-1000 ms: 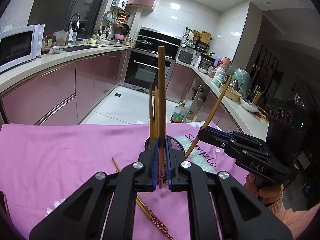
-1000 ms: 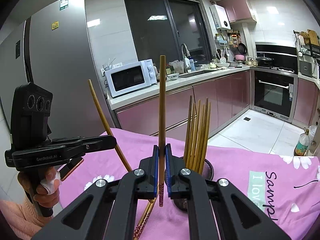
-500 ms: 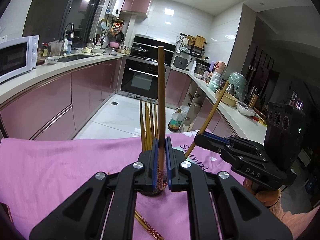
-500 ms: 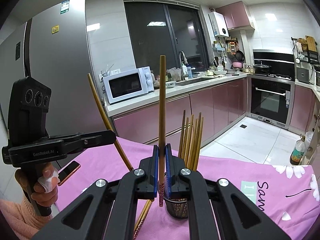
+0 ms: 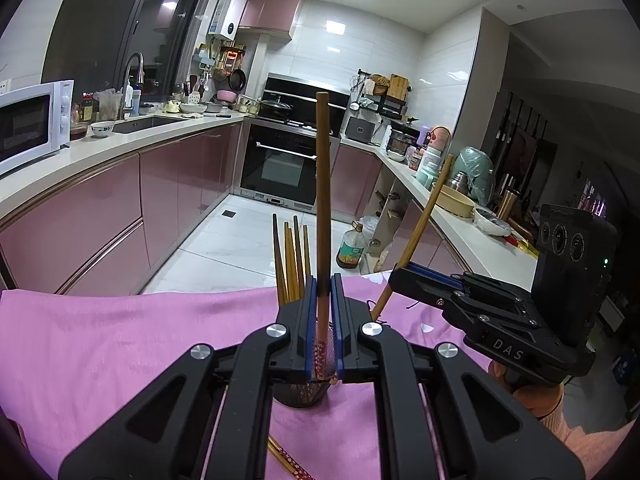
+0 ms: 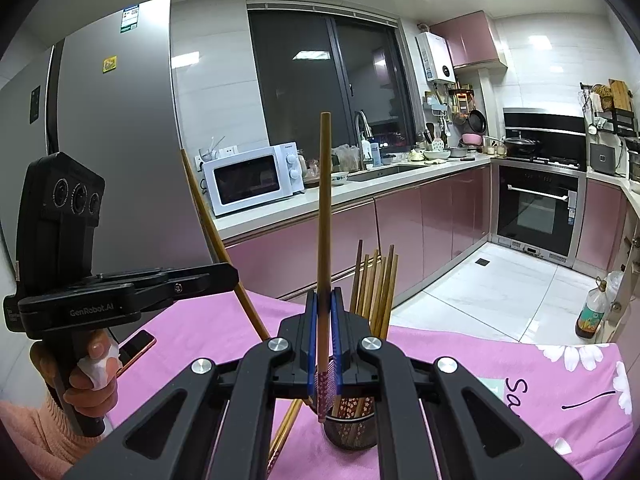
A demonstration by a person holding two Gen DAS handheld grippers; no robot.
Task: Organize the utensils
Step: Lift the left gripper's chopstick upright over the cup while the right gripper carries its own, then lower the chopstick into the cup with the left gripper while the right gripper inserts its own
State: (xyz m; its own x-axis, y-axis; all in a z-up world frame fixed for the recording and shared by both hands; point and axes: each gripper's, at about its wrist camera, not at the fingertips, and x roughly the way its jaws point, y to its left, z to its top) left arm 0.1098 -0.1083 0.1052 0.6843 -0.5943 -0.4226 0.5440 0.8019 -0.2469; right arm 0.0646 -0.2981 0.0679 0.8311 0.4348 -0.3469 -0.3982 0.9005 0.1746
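Note:
My left gripper [image 5: 321, 292] is shut on a brown chopstick [image 5: 322, 184] held upright, its patterned tip over the dark mesh utensil cup [image 5: 300, 394]. My right gripper [image 6: 322, 304] is shut on another chopstick [image 6: 324, 208], upright, its tip at the rim of the cup [image 6: 352, 430]. Several chopsticks [image 6: 374, 280] stand in the cup; they also show in the left wrist view [image 5: 291, 258]. Each gripper shows in the other's view, the right one [image 5: 394, 276] and the left one [image 6: 236, 276]. Loose chopsticks [image 5: 286, 460] lie on the pink cloth [image 5: 120, 344].
A phone [image 6: 136, 350] lies on the cloth near the left hand. Behind the table are pink kitchen cabinets [image 5: 100, 216], a microwave [image 6: 252, 178], an oven [image 6: 536, 210] and a fridge [image 6: 116, 152]. An oil bottle [image 5: 351, 246] stands on the floor.
Both grippers have moved in over the cup with their chopsticks and tilted upward. The cup now sits right under the fingertips and the held tips reach its rim.

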